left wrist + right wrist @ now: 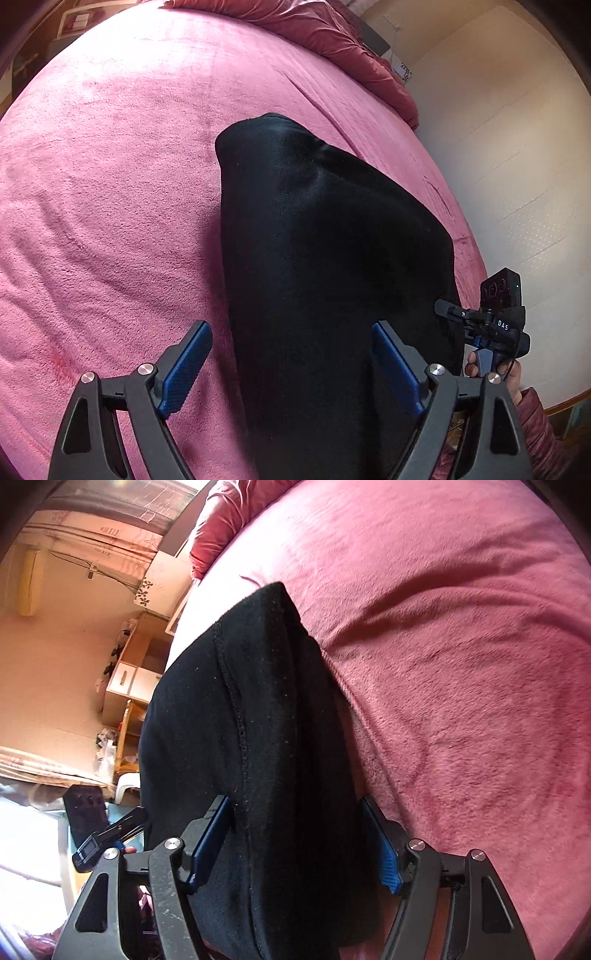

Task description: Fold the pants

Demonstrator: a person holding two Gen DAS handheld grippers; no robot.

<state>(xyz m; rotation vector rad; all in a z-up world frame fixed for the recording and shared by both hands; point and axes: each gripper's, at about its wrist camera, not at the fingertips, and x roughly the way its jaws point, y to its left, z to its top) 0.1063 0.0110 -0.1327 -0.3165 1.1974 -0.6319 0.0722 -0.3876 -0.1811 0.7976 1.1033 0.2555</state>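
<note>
Spreading wide, the left gripper [291,363] has its blue pads [186,365] standing clear of the cloth, one over bare blanket and one above the near end of the black pants [325,240], so nothing is pinched there. The right gripper [299,843] stands open too, its jaws straddling a thick folded band of the same pants [255,709], the pads beside the fabric rather than pressing it, as far as the view shows. The pants lie folded lengthwise on the pink blanket [110,184], running away from both grippers toward the red pillow [332,33]. This looks like the moment for taking hold of the near end. To do it well, each gripper should close on all layers at once, both at matching spots across the width, so that the next fold carries over evenly without the upper layer sliding off.
</note>
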